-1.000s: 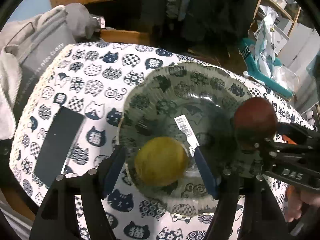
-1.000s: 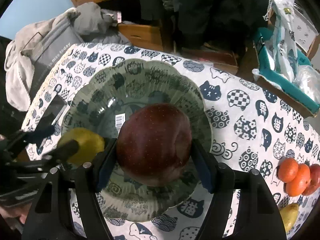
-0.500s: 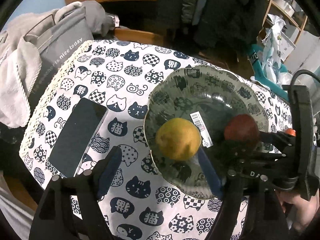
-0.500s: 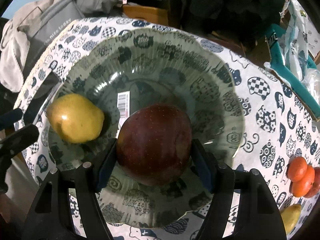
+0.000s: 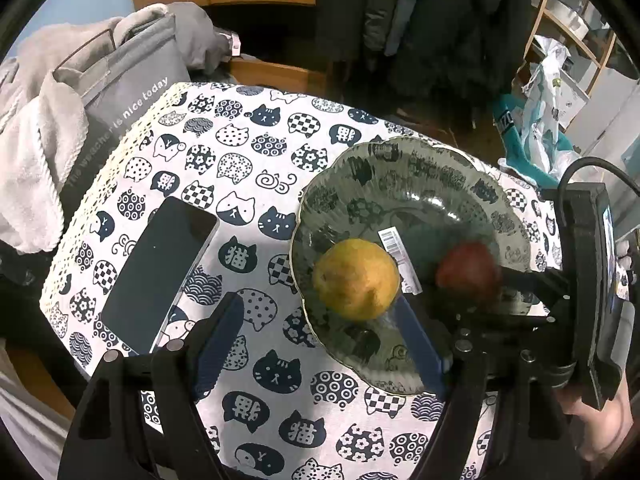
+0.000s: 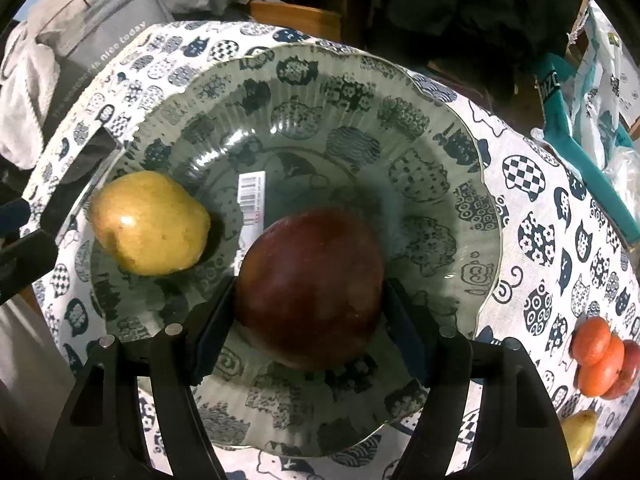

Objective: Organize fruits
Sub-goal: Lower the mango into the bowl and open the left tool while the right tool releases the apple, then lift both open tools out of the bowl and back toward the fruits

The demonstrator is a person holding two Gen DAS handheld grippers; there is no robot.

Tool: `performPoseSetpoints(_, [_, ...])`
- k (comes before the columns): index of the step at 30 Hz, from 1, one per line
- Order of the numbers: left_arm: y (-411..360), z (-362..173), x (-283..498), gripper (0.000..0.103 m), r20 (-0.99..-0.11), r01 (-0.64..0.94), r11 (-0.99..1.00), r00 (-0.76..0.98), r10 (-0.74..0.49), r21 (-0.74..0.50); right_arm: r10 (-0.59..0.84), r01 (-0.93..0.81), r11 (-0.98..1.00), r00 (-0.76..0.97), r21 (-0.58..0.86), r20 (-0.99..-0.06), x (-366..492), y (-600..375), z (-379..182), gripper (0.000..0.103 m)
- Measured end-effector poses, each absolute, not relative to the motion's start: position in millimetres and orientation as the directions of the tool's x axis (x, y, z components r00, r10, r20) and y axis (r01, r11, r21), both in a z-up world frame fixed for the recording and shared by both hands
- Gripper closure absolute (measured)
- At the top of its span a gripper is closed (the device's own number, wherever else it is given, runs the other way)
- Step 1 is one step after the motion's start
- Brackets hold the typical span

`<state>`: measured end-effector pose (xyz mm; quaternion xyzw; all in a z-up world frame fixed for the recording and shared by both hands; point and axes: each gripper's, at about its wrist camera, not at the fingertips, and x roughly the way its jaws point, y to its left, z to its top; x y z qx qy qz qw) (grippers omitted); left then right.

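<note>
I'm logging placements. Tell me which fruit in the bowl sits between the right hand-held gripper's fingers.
The dark red apple, near the middle of the bowl. The right hand-held gripper brackets it, jaws opening. The yellow fruit lies apart by the bowl's left wall, outside either gripper.

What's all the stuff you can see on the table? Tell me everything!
tablecloth: one, white with blue cats, covers the table
bowl: one, grey-green, patterned, on the tablecloth
yellow fruit: one, yellow, in the bowl
apple: one, dark red, in the bowl
barcode sticker: one, white, bowl's bottom
phone: one, black, beside the bowl
oranges: two, orange, table's far right
red fruit: one, red, touching the oranges
pear: one, yellow, near the oranges
bag: one, grey, beyond the table
left gripper: black, open, over the yellow fruit
right gripper: black, jaws opening, apple between them
</note>
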<state>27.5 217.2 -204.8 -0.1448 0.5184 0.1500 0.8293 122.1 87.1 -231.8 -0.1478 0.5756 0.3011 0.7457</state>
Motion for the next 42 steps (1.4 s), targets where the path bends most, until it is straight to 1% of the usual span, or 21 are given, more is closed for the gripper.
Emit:
performPoseSetpoints(3, [217.5, -199.8, 26.4, 0.023, -0.900, -0.403, 0.911, 0.425, 0.100, -0.089, 0.314, -0.636, 0.760, 0.175, 0.136, -0.933, 120.3, 87.9, -219.8, 0.023])
performPoseSetpoints(5, [217.6, -195.5, 25.5, 0.023, -0.895, -0.402, 0.910, 0.435, 0.095, -0.099, 0.320, -0.638, 0.758, 0.182, 0.136, -0.930, 119.6, 88.3, -213.6, 0.022])
performPoseSetpoints(13, [214.4, -170.2, 18.6, 0.023, -0.867, -0.389, 0.912, 0.490, 0.086, -0.130, 0.371, -0.623, 0.768, 0.240, 0.151, -0.897, 116.5, 74.8, -172.1, 0.022])
performPoseSetpoints(21, [202.8, -144.7, 16.3, 0.023, -0.832, -0.356, 0.921, 0.550, 0.071, -0.156, 0.377, -0.572, 0.811, 0.357, 0.118, -0.855, 111.3, 44.8, -115.2, 0.022])
performPoseSetpoints(31, [183.0, -98.0, 5.1, 0.023, -0.763, -0.308, 0.940, 0.640, 0.091, -0.146, 0.421, -0.550, 0.829, 0.501, 0.097, -0.756, 89.0, 0.4, -39.9, 0.022])
performPoseSetpoints(33, [179.9, -86.7, 1.5, 0.021, -0.743, -0.301, 0.943, 0.662, 0.097, -0.144, 0.427, -0.545, 0.833, 0.520, 0.097, -0.739, 84.4, -8.0, -28.9, 0.022])
performPoseSetpoints(34, [178.5, -82.2, 0.2, 0.017, -0.735, -0.298, 0.944, 0.670, 0.100, -0.143, 0.427, -0.541, 0.836, 0.533, 0.094, -0.730, 81.7, -12.7, -23.3, 0.022])
performPoseSetpoints(42, [165.1, -56.6, -7.7, 0.017, -0.688, -0.274, 0.953, 0.717, 0.114, -0.127, 0.427, -0.520, 0.850, 0.594, 0.080, -0.681, 65.1, -50.5, 7.6, 0.022])
